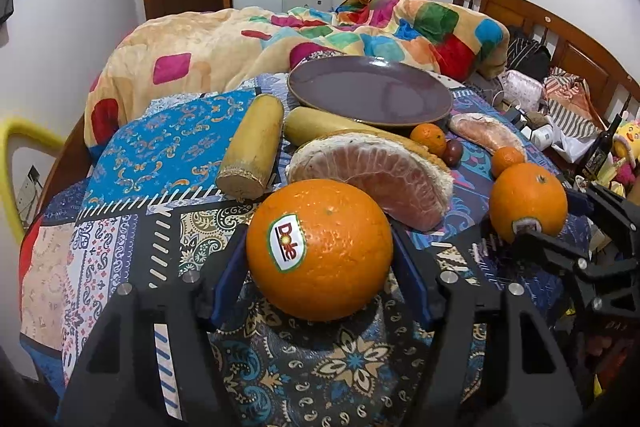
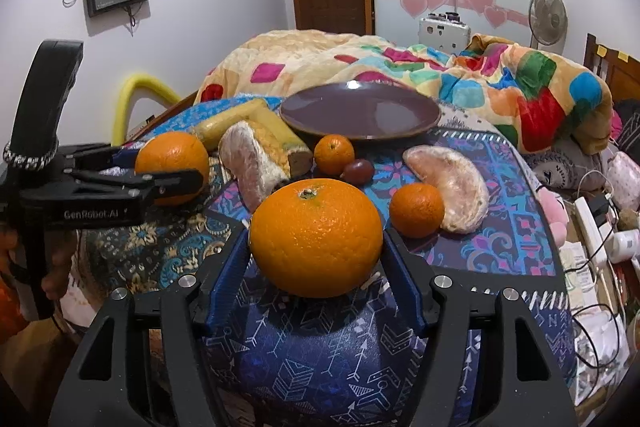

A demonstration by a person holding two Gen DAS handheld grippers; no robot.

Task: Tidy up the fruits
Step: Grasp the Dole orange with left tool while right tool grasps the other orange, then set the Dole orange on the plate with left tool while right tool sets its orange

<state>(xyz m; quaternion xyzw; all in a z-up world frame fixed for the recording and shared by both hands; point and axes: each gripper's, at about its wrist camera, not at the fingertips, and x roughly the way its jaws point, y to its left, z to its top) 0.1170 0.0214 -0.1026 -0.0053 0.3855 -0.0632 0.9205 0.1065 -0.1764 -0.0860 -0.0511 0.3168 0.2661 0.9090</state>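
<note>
My left gripper is shut on a large orange with a Dole sticker, low over the patterned cloth. My right gripper is shut on a second large orange; this orange also shows in the left wrist view. A purple plate stands empty behind the fruit, also in the right wrist view. Two pomelo segments, two small mandarins, a dark plum and two yellow sugarcane pieces lie between grippers and plate.
The fruit lies on a cloth-covered table beside a bed with a bright quilt. Cables, a power strip and clutter lie at the right edge. A yellow chair back stands at the left.
</note>
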